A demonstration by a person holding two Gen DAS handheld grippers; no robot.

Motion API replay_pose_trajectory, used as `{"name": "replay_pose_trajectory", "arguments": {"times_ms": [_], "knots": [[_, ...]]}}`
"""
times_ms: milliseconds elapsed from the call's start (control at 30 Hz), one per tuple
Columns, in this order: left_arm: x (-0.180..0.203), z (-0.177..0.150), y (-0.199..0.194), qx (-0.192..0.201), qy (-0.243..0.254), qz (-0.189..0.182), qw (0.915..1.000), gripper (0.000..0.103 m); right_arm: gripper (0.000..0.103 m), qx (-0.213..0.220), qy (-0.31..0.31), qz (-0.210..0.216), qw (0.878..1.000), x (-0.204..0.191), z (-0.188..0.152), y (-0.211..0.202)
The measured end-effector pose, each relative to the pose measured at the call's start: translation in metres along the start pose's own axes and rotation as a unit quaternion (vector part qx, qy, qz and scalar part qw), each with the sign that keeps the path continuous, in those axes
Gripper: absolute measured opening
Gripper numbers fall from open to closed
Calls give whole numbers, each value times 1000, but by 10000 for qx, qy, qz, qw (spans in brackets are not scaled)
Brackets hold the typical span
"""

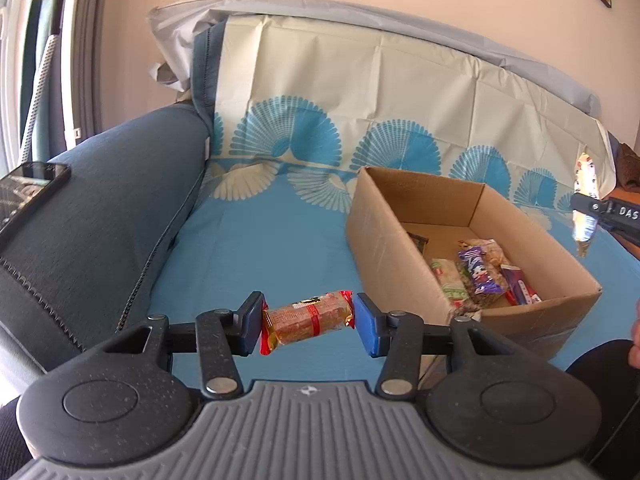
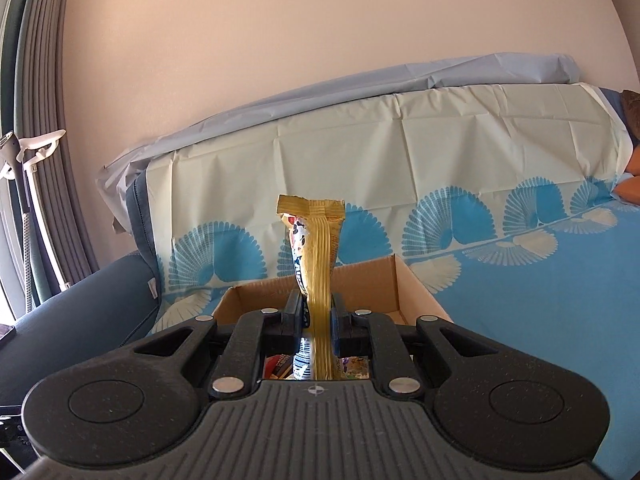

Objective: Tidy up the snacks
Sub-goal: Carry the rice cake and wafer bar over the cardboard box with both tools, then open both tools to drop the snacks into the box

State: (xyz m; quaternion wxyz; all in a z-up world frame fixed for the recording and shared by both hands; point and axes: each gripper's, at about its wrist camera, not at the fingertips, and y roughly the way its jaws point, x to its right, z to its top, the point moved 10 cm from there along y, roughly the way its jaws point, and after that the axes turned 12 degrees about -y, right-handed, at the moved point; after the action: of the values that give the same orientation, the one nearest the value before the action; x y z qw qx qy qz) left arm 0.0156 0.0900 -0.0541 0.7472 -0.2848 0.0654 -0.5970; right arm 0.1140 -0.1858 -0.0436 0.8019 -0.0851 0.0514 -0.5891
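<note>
Both grippers carry a snack each beside the open cardboard box on the covered sofa

The left gripper (image 1: 308, 325) stands about half open, its blue pads pressing the two ends of a red-and-gold biscuit pack (image 1: 307, 320) that lies crosswise between them above the blue sheet (image 1: 248, 248), just left of the cardboard box (image 1: 394, 252). The right gripper (image 2: 316, 314) is squeezed almost fully closed on a gold snack wrapper (image 2: 314, 248) that stands upright, its crimped top above the fingers, with the box (image 2: 404, 280) directly below and ahead. Inside the box lie several snacks, among them a purple packet (image 1: 478, 274) and a green-and-white packet (image 1: 448, 280). A dark phone (image 1: 30, 190) rests on the sofa's blue armrest (image 1: 108, 200) to the left
</note>
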Motion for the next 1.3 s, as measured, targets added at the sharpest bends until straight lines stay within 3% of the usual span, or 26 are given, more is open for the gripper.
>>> {"name": "replay_pose_trajectory", "arguments": {"times_ms": [233,500,867,1067,1300], "knots": [[38,28,8,55,169,-175,9997,54,14,91,-94,257,9996,-9,-1,7],[110,62,23,288,479,-584,9967,54,14,127,-22,447,9989,-9,0,13],[199,66,53,263,764,-1111,9905,54,14,223,430,486,9976,11,1,10],[218,63,64,201,765,-1185,9898,53,14,225,491,509,9972,14,1,10],[215,55,71,72,733,-1128,9909,54,14,200,541,517,9970,15,1,12]]}}
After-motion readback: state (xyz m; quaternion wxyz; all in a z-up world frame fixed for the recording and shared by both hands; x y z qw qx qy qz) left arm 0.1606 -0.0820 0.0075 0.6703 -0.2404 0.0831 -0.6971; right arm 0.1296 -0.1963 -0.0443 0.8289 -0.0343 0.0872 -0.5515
